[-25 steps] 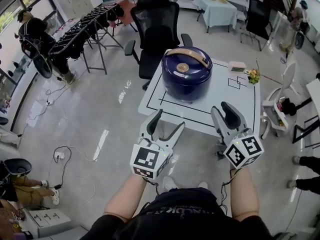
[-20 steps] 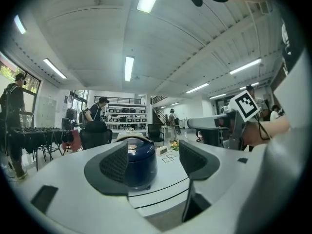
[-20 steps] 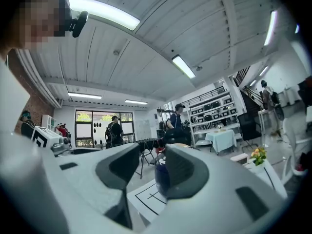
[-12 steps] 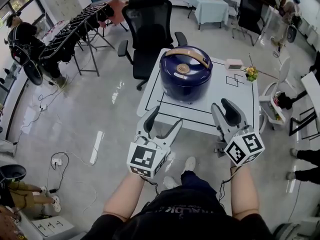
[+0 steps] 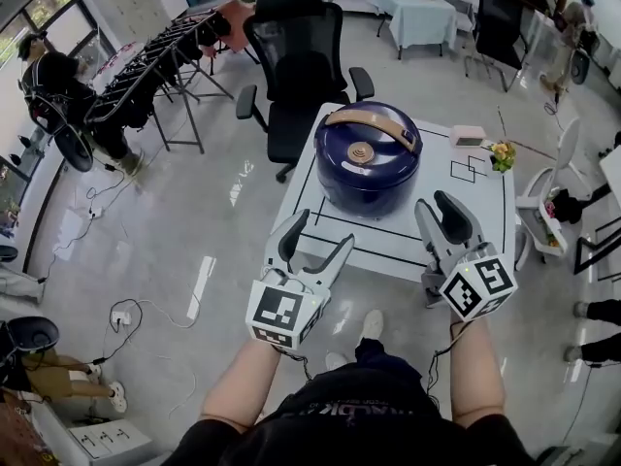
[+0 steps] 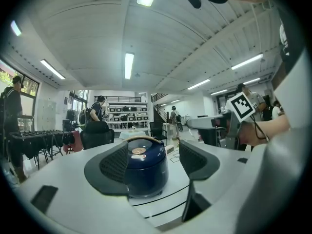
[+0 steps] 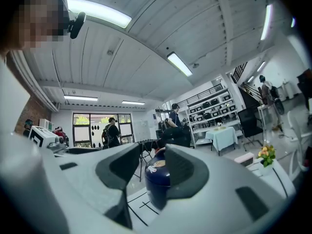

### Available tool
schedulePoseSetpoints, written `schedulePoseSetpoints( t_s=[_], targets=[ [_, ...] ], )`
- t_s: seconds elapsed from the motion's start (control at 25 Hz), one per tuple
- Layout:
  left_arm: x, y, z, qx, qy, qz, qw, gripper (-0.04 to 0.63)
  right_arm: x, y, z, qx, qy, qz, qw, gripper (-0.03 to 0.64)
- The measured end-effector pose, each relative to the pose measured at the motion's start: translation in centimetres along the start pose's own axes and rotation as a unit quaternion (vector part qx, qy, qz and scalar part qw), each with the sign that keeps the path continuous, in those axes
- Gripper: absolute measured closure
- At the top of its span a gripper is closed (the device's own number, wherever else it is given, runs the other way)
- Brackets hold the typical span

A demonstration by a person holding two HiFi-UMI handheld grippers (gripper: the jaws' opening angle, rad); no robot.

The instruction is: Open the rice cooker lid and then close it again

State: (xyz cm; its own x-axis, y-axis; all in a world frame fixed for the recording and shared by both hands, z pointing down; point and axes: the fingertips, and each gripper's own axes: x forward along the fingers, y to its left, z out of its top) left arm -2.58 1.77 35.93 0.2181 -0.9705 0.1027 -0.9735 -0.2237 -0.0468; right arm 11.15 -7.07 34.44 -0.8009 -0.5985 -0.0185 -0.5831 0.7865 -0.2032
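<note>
A dark blue rice cooker [image 5: 369, 163] with a tan handle [image 5: 371, 121] stands on the white table [image 5: 456, 212], its lid down. My left gripper [image 5: 320, 239] hovers at the table's near edge, short of the cooker, open and empty. My right gripper [image 5: 439, 212] is held over the near right part of the table, also open and empty, and touches nothing. In the left gripper view the cooker [image 6: 145, 172] shows between the spread fingers [image 6: 114, 165]. The right gripper view shows the cooker [image 7: 155, 182] through the gap between its pads [image 7: 183, 167].
A black office chair [image 5: 301, 56] stands behind the table. A small pink box [image 5: 468, 136] and flowers [image 5: 502, 153] sit at the table's far right corner. A white chair [image 5: 555, 168] is to the right, a dark rack [image 5: 155, 66] to the left. Cables [image 5: 126, 314] lie on the floor.
The person has stepped a little closer, so the table and cooker sit nearer the grippers. Both grippers stay open and the lid stays down.
</note>
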Motion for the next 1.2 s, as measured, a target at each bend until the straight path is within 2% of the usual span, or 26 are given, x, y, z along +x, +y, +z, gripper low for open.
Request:
schedulePoseSetpoints(
  t_s=[0.44,0.76,1.2],
  targets=[
    [8.5,1.0,1.5,0.017,-0.001,0.000,0.9999,0.281,4.2,-6.8,1.9,0.002,-0.007,0.005,1.000,0.466],
    [13.8,-0.1,2.9,0.026,-0.012,-0.005,0.9996,0.281,4.9,-11.5,4.2,-0.002,-0.018,0.004,1.000,0.466],
    [16.9,-0.5,3.9,0.042,-0.012,-0.012,0.9990,0.281,5.7,-13.9,5.7,0.004,-0.035,0.004,0.999,0.466]
  ],
)
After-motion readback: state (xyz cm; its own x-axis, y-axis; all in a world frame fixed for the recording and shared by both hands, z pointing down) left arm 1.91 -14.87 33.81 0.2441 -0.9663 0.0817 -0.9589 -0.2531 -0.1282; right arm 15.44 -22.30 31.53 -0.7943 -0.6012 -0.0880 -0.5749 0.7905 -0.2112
